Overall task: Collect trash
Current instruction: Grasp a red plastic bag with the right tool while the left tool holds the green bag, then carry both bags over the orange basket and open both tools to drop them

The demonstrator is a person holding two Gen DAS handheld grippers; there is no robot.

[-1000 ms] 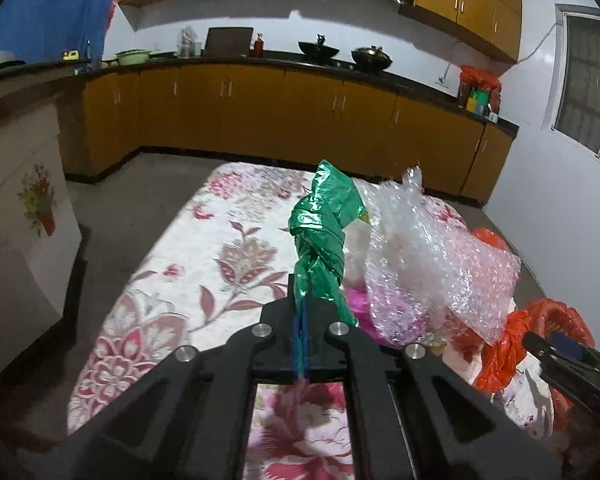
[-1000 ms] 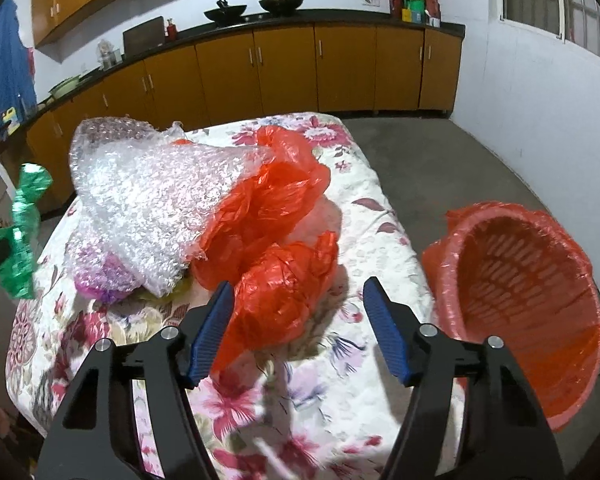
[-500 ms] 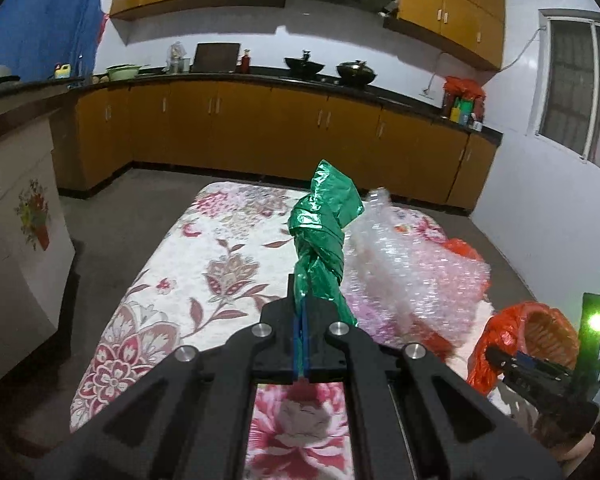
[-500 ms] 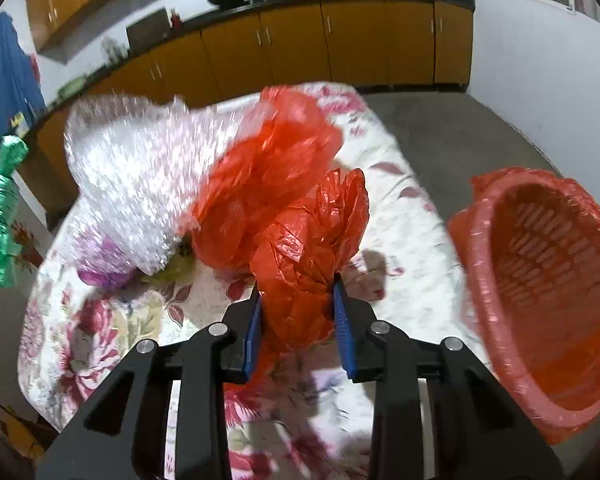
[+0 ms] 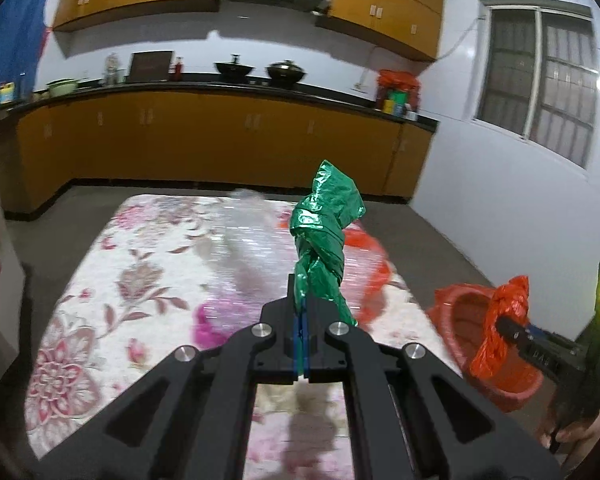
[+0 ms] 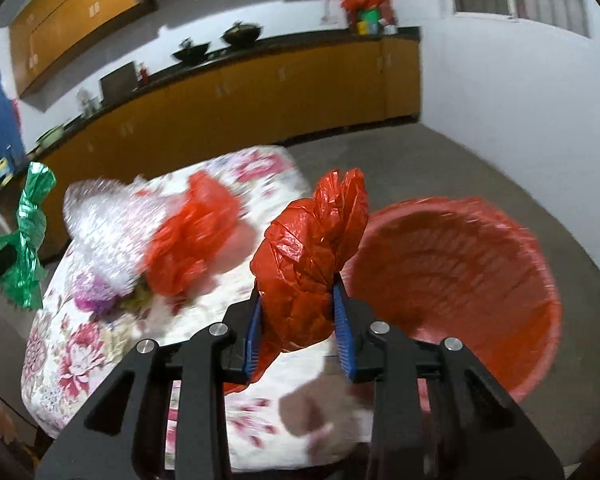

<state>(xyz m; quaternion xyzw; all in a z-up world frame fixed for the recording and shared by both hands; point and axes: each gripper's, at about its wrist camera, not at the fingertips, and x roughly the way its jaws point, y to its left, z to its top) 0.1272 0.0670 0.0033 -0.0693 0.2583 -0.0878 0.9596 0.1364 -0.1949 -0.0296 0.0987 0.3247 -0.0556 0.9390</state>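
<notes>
My left gripper point(image 5: 302, 308) is shut on a twisted green plastic bag point(image 5: 325, 232), held up above the floral table point(image 5: 112, 280); the same green plastic bag point(image 6: 28, 236) shows at the left edge of the right wrist view. My right gripper point(image 6: 298, 312) is shut on a crumpled red plastic bag point(image 6: 312, 256), lifted off the table beside the red basket point(image 6: 480, 280). In the left wrist view that red plastic bag point(image 5: 500, 328) hangs over the red basket point(image 5: 456, 312). On the table lie bubble wrap point(image 6: 104, 224), another red bag point(image 6: 196, 232) and a purple scrap point(image 6: 88, 292).
The red basket stands on the floor right of the table. Orange kitchen cabinets point(image 5: 220, 140) with a dark counter run along the back wall. A white wall with a window point(image 5: 540, 80) is on the right. A person's hand point(image 5: 576, 436) shows at the lower right.
My right gripper closed on the red bag, lifted it off the table and carried it right, next to the basket. My left gripper, still holding the green bag, moved up and back.
</notes>
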